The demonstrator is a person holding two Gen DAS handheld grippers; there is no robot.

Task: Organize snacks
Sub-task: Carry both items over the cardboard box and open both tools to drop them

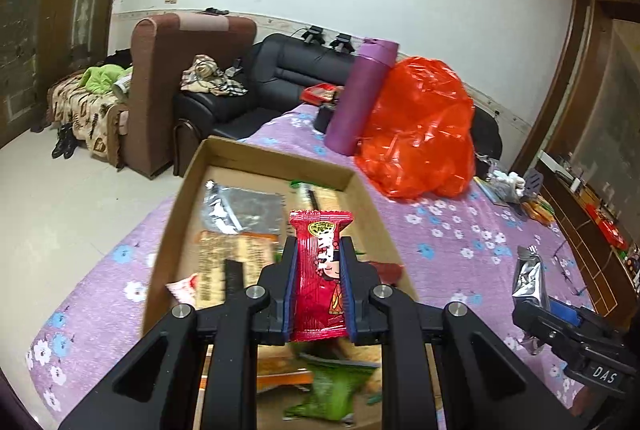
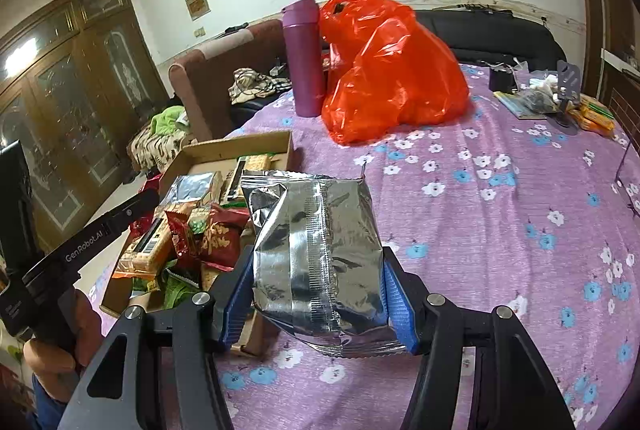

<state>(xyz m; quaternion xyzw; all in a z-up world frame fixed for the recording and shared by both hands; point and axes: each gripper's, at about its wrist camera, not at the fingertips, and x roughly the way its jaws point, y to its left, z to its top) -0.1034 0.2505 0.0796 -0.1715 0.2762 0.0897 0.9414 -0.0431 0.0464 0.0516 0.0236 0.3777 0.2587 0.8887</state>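
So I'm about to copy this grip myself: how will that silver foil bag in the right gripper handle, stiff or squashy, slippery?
The silver foil bag looks puffed and creased, so probably air-filled, light for its size, and squashy under the right gripper. Its glossy film may slide between the pads. The crimped back seam seems stiffer; the rest would likely crumple if squeezed harder.

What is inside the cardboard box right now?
The cardboard box holds a heap of snack packets: silver foil, red, green and orange-edged cracker packs. Whatever lies beneath that heap, and the box floor there, is covered.
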